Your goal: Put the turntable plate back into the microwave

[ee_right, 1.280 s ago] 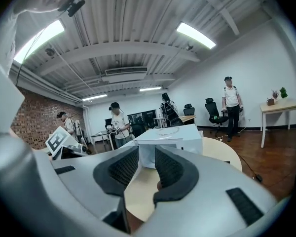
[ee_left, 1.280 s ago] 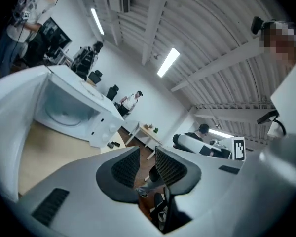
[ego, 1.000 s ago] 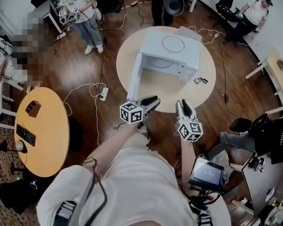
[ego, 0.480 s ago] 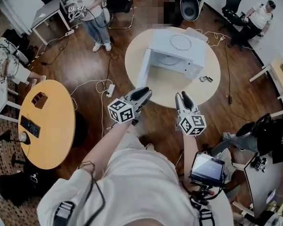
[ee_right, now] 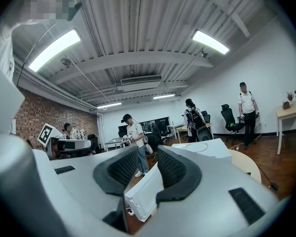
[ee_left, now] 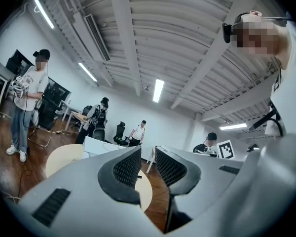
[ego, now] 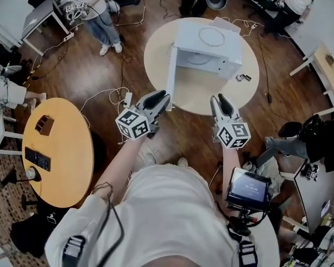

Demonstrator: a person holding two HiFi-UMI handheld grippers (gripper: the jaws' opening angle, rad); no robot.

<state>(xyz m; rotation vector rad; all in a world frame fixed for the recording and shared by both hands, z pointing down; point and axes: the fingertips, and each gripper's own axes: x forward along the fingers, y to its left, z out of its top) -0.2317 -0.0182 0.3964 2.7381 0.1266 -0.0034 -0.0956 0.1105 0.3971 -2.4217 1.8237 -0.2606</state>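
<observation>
I have lifted my left gripper (ego: 163, 97) and right gripper (ego: 217, 98) toward the round table (ego: 200, 96), both half-open and empty, so the turntable plate (ego: 212, 36), seemingly atop the open-doored microwave (ego: 209, 52), remains to be fetched.

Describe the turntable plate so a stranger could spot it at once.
Find the pale round table with the open white microwave. The turntable plate lies flat on its roof: a clear round disc, unlike the small dark items on the tabletop.
</observation>
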